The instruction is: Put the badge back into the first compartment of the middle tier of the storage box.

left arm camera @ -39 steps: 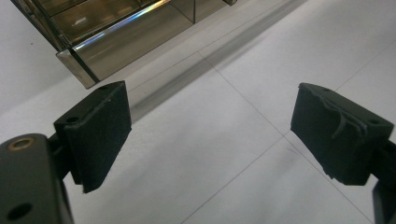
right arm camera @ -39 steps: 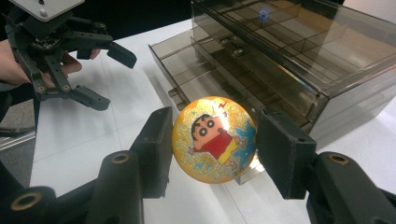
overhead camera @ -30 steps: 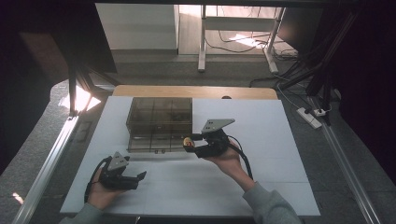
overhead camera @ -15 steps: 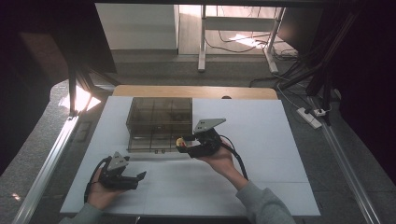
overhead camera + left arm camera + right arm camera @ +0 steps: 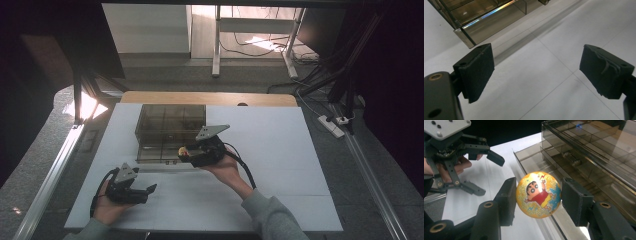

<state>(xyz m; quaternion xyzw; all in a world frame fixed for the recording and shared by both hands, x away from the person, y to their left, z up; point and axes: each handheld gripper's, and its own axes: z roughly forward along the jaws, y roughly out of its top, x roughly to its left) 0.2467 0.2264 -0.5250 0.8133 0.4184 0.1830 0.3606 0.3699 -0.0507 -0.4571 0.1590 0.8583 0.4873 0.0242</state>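
The ball point(image 5: 538, 194), round, glossy and yellow with glitter and a printed cartoon figure, sits clamped between the flat black foam pads point(image 5: 507, 199) of your right gripper point(image 5: 186, 152), at the near edge of the smoky clear plastic organizer box point(image 5: 170, 131). You hold it just over the box's front rim, above the smooth white table point(image 5: 280, 150). Your left gripper point(image 5: 150, 190) rests low on the table with its square pads spread wide, nothing between them.
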